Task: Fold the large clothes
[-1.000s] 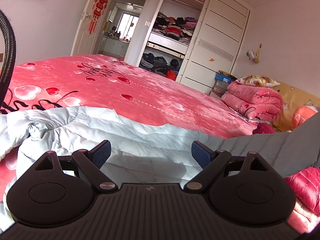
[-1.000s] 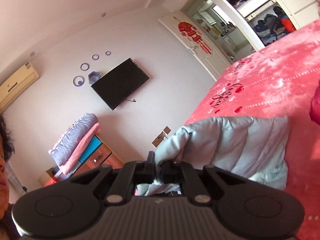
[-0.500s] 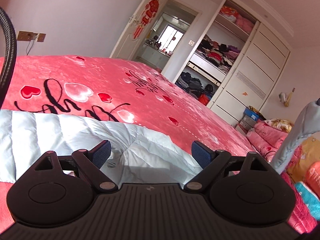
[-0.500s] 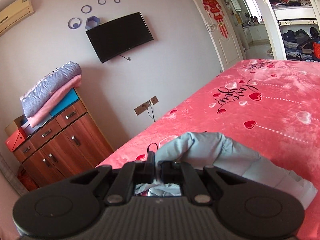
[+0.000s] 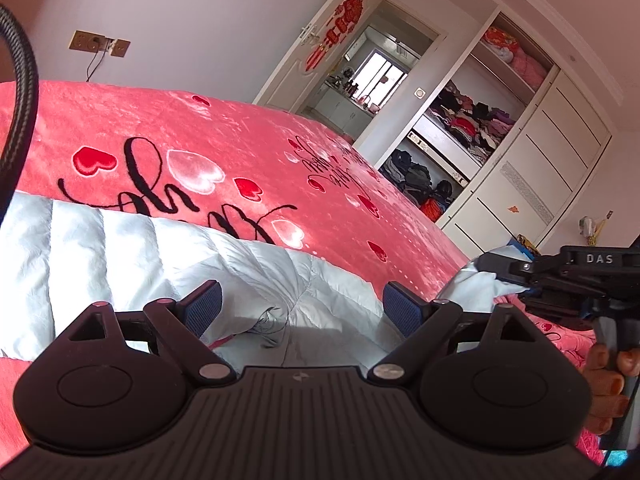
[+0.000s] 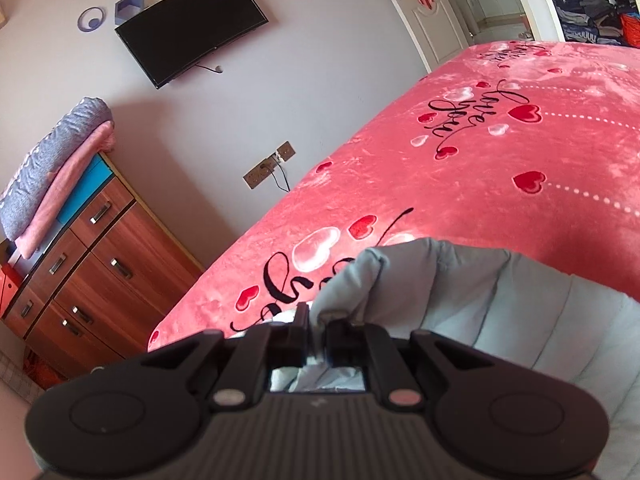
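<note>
- Right gripper: fingers nearly together, clamped on a bunched fold of the jacket, grey cloth squeezed between the pads and poking out behind them.
- From that pinch the jacket billows up just ahead of the fingers and spreads away to their right, quilted and pale grey, lying on the bed.
- Left gripper: fingers spread wide, blue pads well apart, nothing between them; they hang just above the jacket.
- Under and ahead of those left fingers the jacket lies flat, stretching off to their left; a bit of dark thread or cord sits on it just beyond the gap.
- Off to the right of the left fingers, the right gripper shows side-on with a lifted corner of the jacket in its tip, and a hand wraps its handle.
- Beyond both pairs of fingers: the pink bed with hearts and script.
- Far ahead of the left fingers, an open wardrobe stuffed with clothes, and a doorway.
- Left of the right fingers, a wooden cabinet with blankets on top; above it a TV on the wall.
</note>
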